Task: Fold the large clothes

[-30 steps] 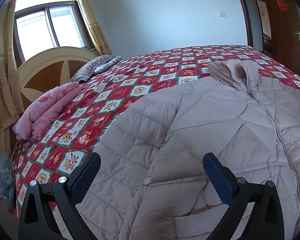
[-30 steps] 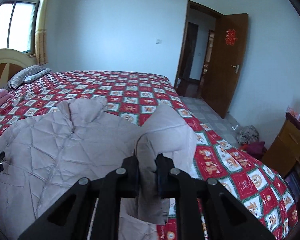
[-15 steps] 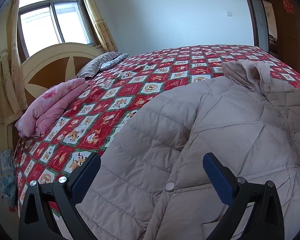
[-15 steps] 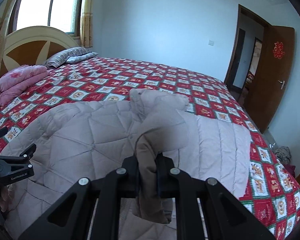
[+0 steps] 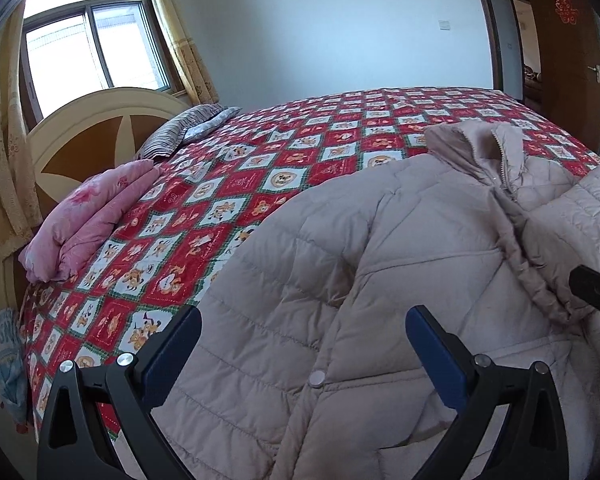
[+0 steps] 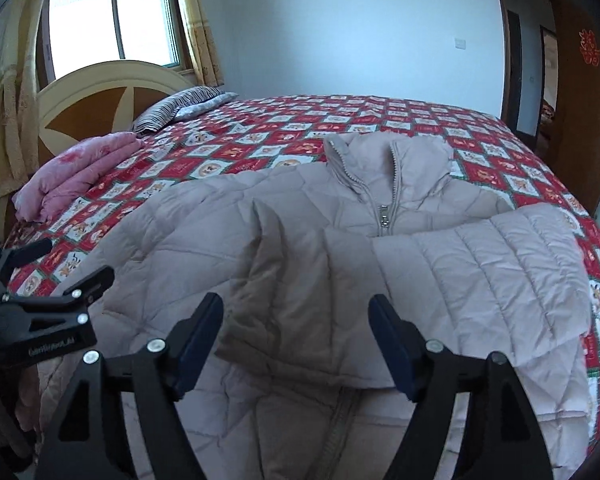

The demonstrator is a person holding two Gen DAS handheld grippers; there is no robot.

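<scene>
Bed: a wide bed (image 6: pixel 380 120) under a red and white cartoon-check cover fills both views, with its rounded cream and brown headboard (image 6: pixel 100 100) by the window.
Jacket: a pale beige quilted down jacket (image 5: pixel 340 280) lies front up across the near part of the bed, collar (image 6: pixel 384 160) away from the cameras, zip closed near the neck.
Sleeve: the jacket's right-hand sleeve (image 6: pixel 300 280) is folded across the chest and lies flat; its cuff end rests between the right gripper's fingers.
Folded side: the jacket's lighter lining (image 6: pixel 500 272) shows where that side is turned over.
Right gripper: the right gripper (image 6: pixel 296 332) has just been opening; its jaws stand wide and the pads are clear of the sleeve.
Left gripper: the left gripper (image 5: pixel 300 344) hovers spread wide over the other sleeve, gripping nothing.
Open room: bare cover beyond the collar and toward the striped pillow (image 6: pixel 176 110) and pink quilt (image 6: pixel 72 172).
Edges: the bed's far edge meets a brown door (image 6: pixel 580 92).
Hidden: the jacket's hem is cut off behind the grippers.
</scene>
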